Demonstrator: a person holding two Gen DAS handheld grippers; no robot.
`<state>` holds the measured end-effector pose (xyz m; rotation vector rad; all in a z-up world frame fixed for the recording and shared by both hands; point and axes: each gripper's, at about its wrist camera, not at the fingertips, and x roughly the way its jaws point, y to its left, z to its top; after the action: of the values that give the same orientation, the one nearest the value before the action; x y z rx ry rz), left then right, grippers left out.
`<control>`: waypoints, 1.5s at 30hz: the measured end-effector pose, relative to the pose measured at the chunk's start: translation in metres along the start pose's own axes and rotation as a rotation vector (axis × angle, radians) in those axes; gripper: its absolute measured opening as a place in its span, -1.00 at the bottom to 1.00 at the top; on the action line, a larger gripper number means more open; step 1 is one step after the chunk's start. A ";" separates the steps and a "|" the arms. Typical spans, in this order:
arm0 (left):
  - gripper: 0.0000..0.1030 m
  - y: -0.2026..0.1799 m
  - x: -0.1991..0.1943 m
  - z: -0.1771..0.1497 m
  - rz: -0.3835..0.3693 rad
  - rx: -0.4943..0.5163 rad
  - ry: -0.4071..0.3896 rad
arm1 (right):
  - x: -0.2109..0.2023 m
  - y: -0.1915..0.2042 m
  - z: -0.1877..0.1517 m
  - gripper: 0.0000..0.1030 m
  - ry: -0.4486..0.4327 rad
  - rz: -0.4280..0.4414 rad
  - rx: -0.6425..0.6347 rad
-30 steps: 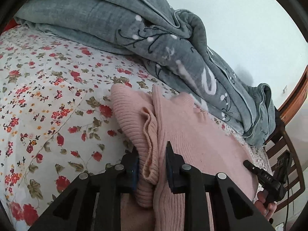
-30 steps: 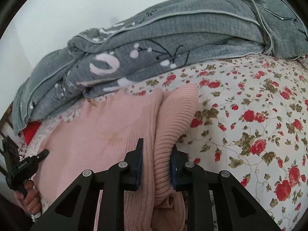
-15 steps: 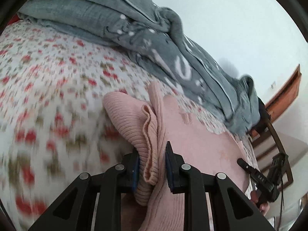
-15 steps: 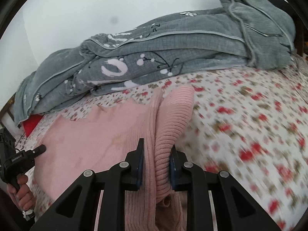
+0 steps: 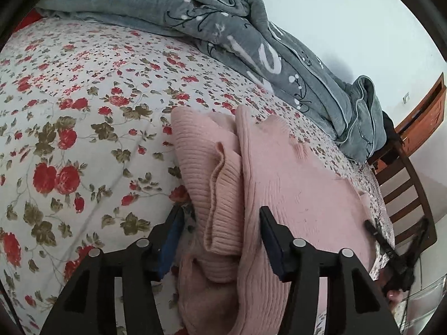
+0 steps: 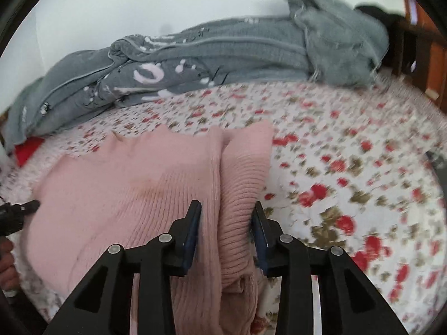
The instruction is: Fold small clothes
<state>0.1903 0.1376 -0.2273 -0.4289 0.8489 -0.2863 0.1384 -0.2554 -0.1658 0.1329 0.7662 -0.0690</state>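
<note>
A pink knitted sweater (image 5: 293, 184) lies on the flowered bedsheet (image 5: 69, 139), with a ribbed part (image 5: 201, 162) folded over onto its body. My left gripper (image 5: 220, 215) straddles that ribbed fold. Its jaws are opening and the pads stand clear of the cloth. In the right wrist view the sweater (image 6: 134, 184) spreads to the left, and its other ribbed fold (image 6: 243, 167) runs between the jaws of my right gripper (image 6: 226, 208). Those jaws are also opening, and the cloth sits loose between them. Each view shows the other gripper at the sweater's far edge.
A bunched grey quilt (image 5: 251, 36) runs along the wall side of the bed (image 6: 223, 55). A wooden chair (image 5: 405, 189) and brown wooden furniture (image 5: 424, 111) stand past the bed's end. Something red (image 6: 26, 150) pokes out under the quilt.
Both grippers were shut on the sweater's ribbed folds and now have their jaws apart. Both hands slid across the bed, and the folds now rest on the sweater.
</note>
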 end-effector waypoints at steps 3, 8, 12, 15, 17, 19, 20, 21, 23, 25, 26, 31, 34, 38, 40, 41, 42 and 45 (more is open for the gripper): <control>0.13 -0.004 0.004 -0.003 0.019 0.000 -0.006 | -0.025 0.014 0.002 -0.30 -0.090 -0.051 -0.018; 0.25 -0.016 0.009 -0.005 0.075 0.029 -0.034 | -0.047 0.051 0.001 -0.17 -0.146 0.043 -0.078; 0.25 -0.016 0.006 -0.005 0.066 0.020 -0.039 | -0.039 0.083 -0.010 -0.17 -0.110 0.122 -0.112; 0.25 -0.008 0.002 -0.005 0.021 -0.006 -0.027 | -0.026 0.105 -0.020 -0.17 -0.066 0.164 -0.135; 0.25 -0.006 0.000 -0.005 0.002 -0.021 -0.026 | -0.019 0.125 -0.033 -0.17 -0.057 0.147 -0.175; 0.25 -0.002 0.000 -0.005 -0.012 -0.033 -0.024 | -0.013 0.131 -0.036 -0.17 -0.057 0.104 -0.193; 0.25 -0.002 0.000 -0.005 -0.013 -0.035 -0.023 | -0.007 0.134 -0.037 -0.17 -0.053 0.075 -0.197; 0.25 -0.003 0.001 -0.005 -0.010 -0.034 -0.022 | -0.004 0.136 -0.037 -0.17 -0.052 0.067 -0.189; 0.25 -0.005 0.002 -0.005 0.004 -0.020 -0.021 | 0.005 0.137 -0.032 -0.17 -0.050 0.061 -0.165; 0.25 -0.009 0.003 -0.006 0.023 0.000 -0.019 | 0.015 0.142 -0.026 -0.17 -0.033 0.032 -0.180; 0.25 -0.009 0.003 -0.005 0.027 0.005 -0.018 | 0.016 0.143 -0.025 -0.17 -0.028 0.021 -0.181; 0.26 -0.011 0.006 -0.004 0.039 0.020 -0.018 | 0.004 0.142 -0.037 -0.17 -0.029 0.019 -0.196; 0.27 -0.013 0.009 -0.003 0.050 0.033 -0.020 | -0.012 0.141 -0.047 -0.17 -0.030 0.026 -0.208; 0.30 -0.016 0.011 -0.003 0.065 0.052 -0.025 | -0.024 0.139 -0.064 -0.17 -0.004 0.042 -0.224; 0.31 -0.016 0.012 -0.002 0.069 0.059 -0.027 | -0.024 0.138 -0.072 -0.17 0.011 0.047 -0.224; 0.32 -0.016 0.013 -0.002 0.071 0.060 -0.027 | -0.025 0.138 -0.074 -0.17 0.004 0.045 -0.224; 0.32 -0.016 0.013 -0.002 0.073 0.063 -0.028 | -0.024 0.138 -0.075 -0.17 -0.006 0.042 -0.223; 0.33 -0.018 0.014 -0.002 0.082 0.076 -0.031 | -0.021 0.140 -0.072 -0.13 -0.006 0.037 -0.213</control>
<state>0.1964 0.1158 -0.2295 -0.3264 0.8202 -0.2344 0.0898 -0.1066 -0.1894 -0.0557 0.7598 0.0471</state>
